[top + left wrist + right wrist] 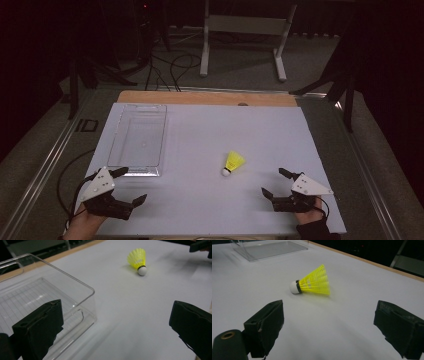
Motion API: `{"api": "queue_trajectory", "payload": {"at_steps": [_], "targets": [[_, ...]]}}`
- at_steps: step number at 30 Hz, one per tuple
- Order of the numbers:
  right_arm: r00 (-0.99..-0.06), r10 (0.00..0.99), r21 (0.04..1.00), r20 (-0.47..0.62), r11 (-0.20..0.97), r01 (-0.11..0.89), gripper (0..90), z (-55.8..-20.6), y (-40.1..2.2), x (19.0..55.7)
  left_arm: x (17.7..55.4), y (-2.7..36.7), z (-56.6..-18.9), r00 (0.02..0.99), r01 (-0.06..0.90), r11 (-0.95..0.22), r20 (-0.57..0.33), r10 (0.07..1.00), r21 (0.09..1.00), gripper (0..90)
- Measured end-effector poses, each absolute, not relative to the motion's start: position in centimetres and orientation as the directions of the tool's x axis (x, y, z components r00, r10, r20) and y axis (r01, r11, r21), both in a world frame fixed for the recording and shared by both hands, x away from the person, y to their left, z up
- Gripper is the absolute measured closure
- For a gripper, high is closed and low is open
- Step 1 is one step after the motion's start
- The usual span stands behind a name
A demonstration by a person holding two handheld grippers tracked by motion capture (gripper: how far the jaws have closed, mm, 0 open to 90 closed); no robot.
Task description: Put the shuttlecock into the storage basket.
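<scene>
A yellow shuttlecock (233, 163) lies on its side on the white table (210, 130), a little right of the middle, with its white cork tip turned toward the person's edge and its skirt turned away. The right gripper (275, 183) is near the front right corner of the table, held in a hand with a dark sleeve, and its jaws stand wide apart with nothing between them. In the right gripper view the shuttlecock (312, 283) is ahead of the jaws, near but not touching, and closer to the left jaw. The left gripper (129, 186) is near the front left corner, and its jaws are also wide apart and hold nothing. It is just beside the near end of a clear tray (138, 136), which lies along the left side of the table. In the left gripper view the tray (37, 292) is at the left jaw, and the shuttlecock (138, 260) is well apart from it, farther across the table.
</scene>
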State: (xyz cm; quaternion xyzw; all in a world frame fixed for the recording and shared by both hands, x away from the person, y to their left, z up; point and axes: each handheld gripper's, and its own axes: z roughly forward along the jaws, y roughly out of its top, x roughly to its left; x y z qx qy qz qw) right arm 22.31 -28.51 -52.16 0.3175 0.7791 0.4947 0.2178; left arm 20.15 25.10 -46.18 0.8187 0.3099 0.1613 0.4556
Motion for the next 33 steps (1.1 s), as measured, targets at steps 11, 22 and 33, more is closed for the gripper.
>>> {"api": "queue_trajectory", "payload": {"at_steps": [11, 22, 33], "targets": [[-0.716, 0.698, 0.91, -0.024, 0.312, 0.274, 9.6, -52.0, -28.3, 22.2, 21.0, 24.3, -44.9, 0.782, 0.429, -0.472, -0.055, 0.621, 0.77, 0.0], [-0.721, 0.693, 0.907, -0.02, 0.315, 0.278, 9.6, -52.0, -28.1, 22.2, 21.7, 23.4, -45.1, 0.793, 0.504, -0.547, -0.107, 0.6, 0.668, 0.0], [-0.732, 0.681, 0.9, -0.001, 0.319, 0.296, 9.6, -52.2, -27.9, 22.3, 22.2, 22.5, -45.0, 0.787, 0.551, -0.607, -0.113, 0.607, 0.573, 0.0]]}}
